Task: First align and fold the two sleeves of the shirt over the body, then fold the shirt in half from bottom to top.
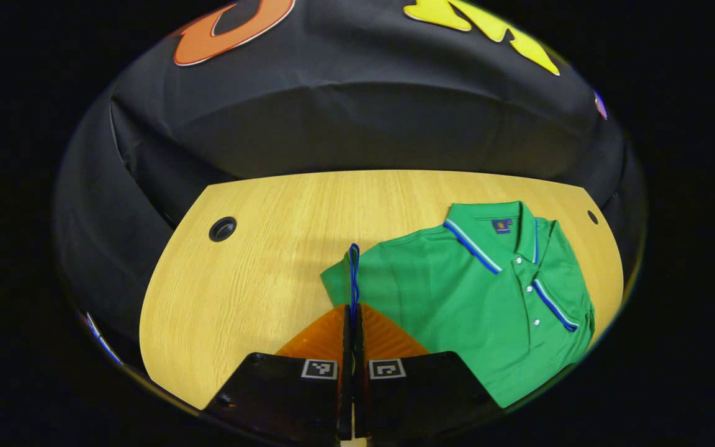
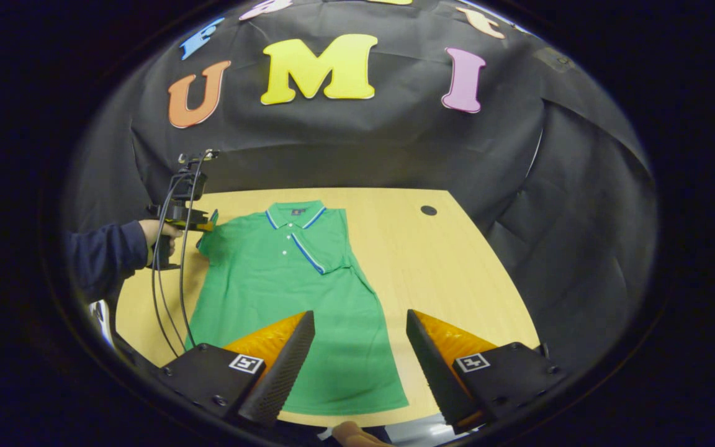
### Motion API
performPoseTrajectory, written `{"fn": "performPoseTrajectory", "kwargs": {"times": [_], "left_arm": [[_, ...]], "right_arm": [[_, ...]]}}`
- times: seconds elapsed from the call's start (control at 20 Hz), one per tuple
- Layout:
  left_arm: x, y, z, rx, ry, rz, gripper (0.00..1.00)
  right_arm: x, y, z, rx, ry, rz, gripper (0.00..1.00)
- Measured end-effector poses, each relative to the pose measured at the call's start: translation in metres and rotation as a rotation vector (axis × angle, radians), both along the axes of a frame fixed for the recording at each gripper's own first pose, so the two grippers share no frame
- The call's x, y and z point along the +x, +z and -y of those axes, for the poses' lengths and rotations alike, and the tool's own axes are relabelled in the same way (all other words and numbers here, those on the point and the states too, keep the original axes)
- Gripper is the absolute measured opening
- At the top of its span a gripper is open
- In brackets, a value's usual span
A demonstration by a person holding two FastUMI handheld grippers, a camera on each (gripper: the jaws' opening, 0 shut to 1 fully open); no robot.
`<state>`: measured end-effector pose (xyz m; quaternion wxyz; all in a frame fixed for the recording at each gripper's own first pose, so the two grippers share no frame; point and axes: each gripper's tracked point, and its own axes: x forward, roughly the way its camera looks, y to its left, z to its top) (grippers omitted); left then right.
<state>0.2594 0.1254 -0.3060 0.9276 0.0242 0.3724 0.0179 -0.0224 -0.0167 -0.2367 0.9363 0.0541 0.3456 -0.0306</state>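
A green polo shirt [image 2: 283, 292] lies flat on the wooden table [image 2: 444, 273], collar toward the far wall. One sleeve, with a blue-striped cuff [image 2: 309, 254], lies folded across the chest. In the left gripper view my left gripper [image 1: 354, 310] is shut on the blue-trimmed edge of the other sleeve [image 1: 340, 280], which stands up slightly between the fingers. The collar [image 1: 494, 239] and the folded cuff [image 1: 555, 304] lie to the right. The right gripper view shows this left gripper [image 2: 205, 225] at the shirt's shoulder, held by a hand. My right gripper [image 2: 357, 347] is open above the shirt's lower part, holding nothing.
Round cable holes sit in the tabletop [image 1: 222, 229] [image 1: 592, 216] [image 2: 428, 210]. Black cables [image 2: 168, 292] hang from the left gripper beside a person's dark sleeve [image 2: 100, 254]. Bare wood stretches to the right of the shirt in the right gripper view. Black cloth walls surround the table.
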Motion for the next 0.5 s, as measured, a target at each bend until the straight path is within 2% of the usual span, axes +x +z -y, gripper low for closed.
{"fn": "performPoseTrajectory", "kwargs": {"times": [0.25, 0.45, 0.5], "left_arm": [[0.008, 0.016, 0.069, -0.012, -0.105, 0.029, 0.05], [0.008, 0.008, 0.124, -0.003, -0.189, 0.015, 0.05], [0.007, 0.003, 0.135, -0.001, -0.203, 0.003, 0.05]], "right_arm": [[-0.003, -0.001, 0.008, -0.003, -0.007, 0.002, 0.96], [-0.009, -0.002, 0.019, -0.006, -0.025, -0.010, 0.98], [-0.010, -0.003, 0.021, -0.009, -0.026, -0.011, 0.96]]}}
